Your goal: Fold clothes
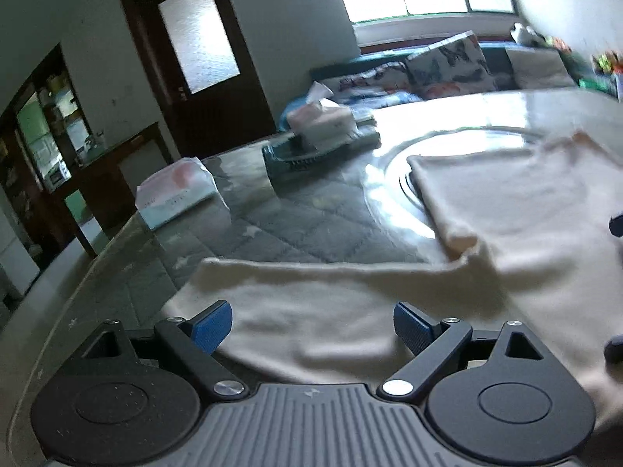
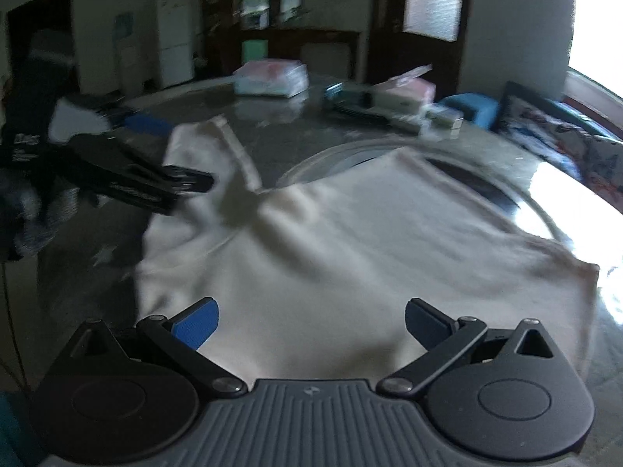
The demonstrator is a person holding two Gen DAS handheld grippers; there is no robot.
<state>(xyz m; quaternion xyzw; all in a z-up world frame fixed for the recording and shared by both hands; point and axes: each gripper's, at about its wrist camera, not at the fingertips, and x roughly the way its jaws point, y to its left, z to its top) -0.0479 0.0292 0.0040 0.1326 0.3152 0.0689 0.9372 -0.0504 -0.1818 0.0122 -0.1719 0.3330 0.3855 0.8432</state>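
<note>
A cream-white garment [image 1: 428, 272] lies spread on a round glass-topped table [image 1: 311, 210], with one sleeve or flap folded over on its far side. My left gripper [image 1: 311, 327] is open and empty, just above the garment's near edge. In the right wrist view the same garment [image 2: 350, 249] lies flat with a sleeve [image 2: 218, 144] stretched away at the upper left. My right gripper [image 2: 311, 323] is open and empty over the garment's near hem. The left gripper [image 2: 171, 155] shows there at the left, above the sleeve area.
On the table's far side lie a wrapped tissue pack [image 1: 179, 194], a tissue box [image 1: 323, 120] and a teal tray with a brush [image 1: 296, 159]. A sofa with cushions [image 1: 447, 66] stands behind, by a bright window. A dark door [image 1: 194, 46] and a cabinet [image 1: 97, 179] are at left.
</note>
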